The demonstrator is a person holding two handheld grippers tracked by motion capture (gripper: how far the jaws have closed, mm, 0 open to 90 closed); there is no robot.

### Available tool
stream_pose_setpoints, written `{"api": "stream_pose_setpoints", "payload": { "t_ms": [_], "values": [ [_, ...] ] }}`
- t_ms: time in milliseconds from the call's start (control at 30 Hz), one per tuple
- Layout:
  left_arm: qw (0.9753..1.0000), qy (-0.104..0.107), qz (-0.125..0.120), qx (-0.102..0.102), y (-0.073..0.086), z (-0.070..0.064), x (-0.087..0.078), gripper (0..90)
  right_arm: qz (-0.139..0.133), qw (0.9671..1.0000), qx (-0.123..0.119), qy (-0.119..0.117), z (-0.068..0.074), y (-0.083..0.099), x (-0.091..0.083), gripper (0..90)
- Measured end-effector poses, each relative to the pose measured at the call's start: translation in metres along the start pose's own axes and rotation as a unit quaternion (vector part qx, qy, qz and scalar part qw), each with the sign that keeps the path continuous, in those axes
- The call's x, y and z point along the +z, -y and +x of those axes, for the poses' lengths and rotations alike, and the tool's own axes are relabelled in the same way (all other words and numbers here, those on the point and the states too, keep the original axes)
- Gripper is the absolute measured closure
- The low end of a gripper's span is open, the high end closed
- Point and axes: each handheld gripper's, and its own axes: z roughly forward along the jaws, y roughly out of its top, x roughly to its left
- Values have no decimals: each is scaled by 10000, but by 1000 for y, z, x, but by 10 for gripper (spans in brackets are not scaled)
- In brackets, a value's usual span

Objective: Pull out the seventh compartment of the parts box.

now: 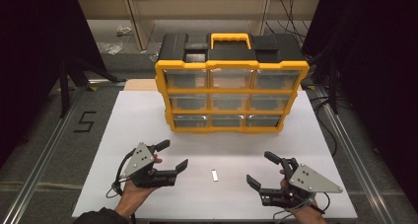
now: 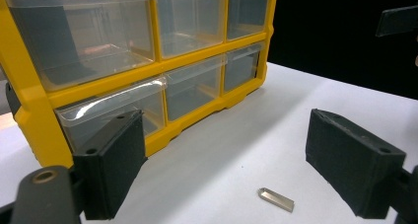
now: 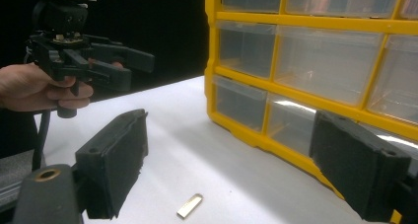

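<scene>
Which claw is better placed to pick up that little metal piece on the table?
Probably the left claw: its open jaws lie slightly closer to the metal piece and it faces the piece. The right claw is open too, slightly farther off.

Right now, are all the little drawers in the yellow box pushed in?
Yes, as far as the pictures show. In the high view every clear drawer front of the organizer sits level with its yellow frame; none sticks out.
</scene>
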Motion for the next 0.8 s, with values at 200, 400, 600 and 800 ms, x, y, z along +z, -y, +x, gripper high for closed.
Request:
{"api": "stream_pose_setpoints", "payload": {
  "t_ms": [200, 400, 600, 800],
  "values": [
    [10000, -21, 9, 77, -3, 2, 2, 152, -2, 10000, -9, -3, 0, 0, 0, 158],
    [9998, -9, 82, 153, -2, 0, 4, 152, -2, 10000, -12, 5, 0, 0, 0, 158],
    [9996, -33, 84, 258, -4, 0, 5, 152, 8, 10000, 10, 9, -1, 1, 0, 158],
    [9988, -169, 151, 423, -5, 0, 6, 150, 12, 10000, 8, 11, -1, 1, 0, 158]
  ]
}}
